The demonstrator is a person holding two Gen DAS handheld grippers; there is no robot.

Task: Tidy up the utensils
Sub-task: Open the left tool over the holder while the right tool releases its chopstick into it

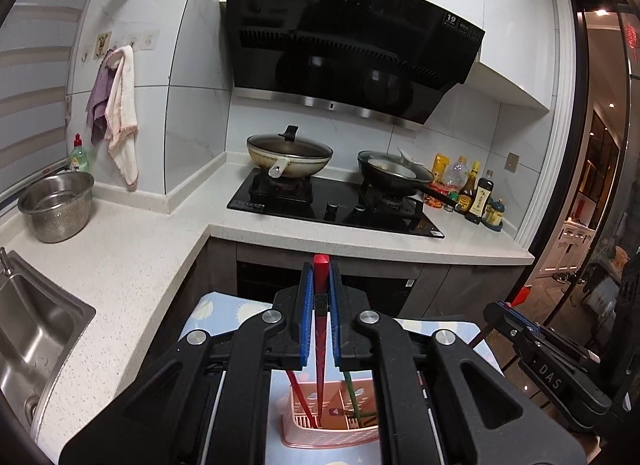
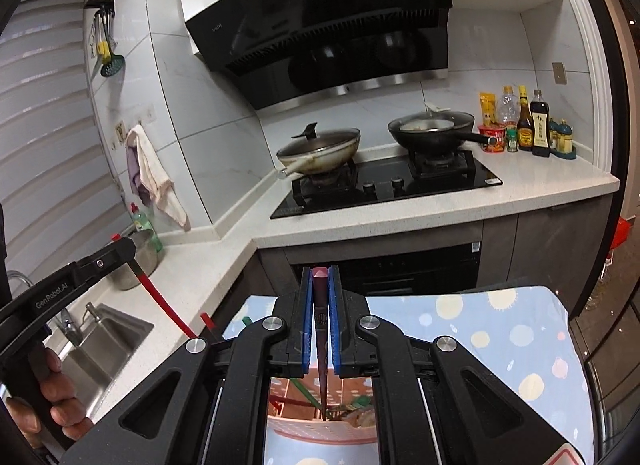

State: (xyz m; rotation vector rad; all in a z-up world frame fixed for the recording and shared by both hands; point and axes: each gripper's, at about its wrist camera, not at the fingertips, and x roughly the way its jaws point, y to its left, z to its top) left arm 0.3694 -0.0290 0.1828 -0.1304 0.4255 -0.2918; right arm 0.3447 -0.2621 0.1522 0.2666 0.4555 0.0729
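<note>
Blue pads of my left gripper [image 1: 320, 297] are clamped on a red chopstick [image 1: 321, 349], and my right gripper [image 2: 320, 305] pinches a dark one [image 2: 321, 345]. Both sticks point down between the fingers into the pink basket [image 1: 332, 431] directly below. Risk, I judge: letting go off-centre could send a tip against the rim or a divider, tipping the stick out onto the spotted cloth [image 2: 500, 325].

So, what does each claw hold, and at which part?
Left claw: red chopstick, near its thick upper end. Right claw: dark chopstick, likewise near its top.
</note>
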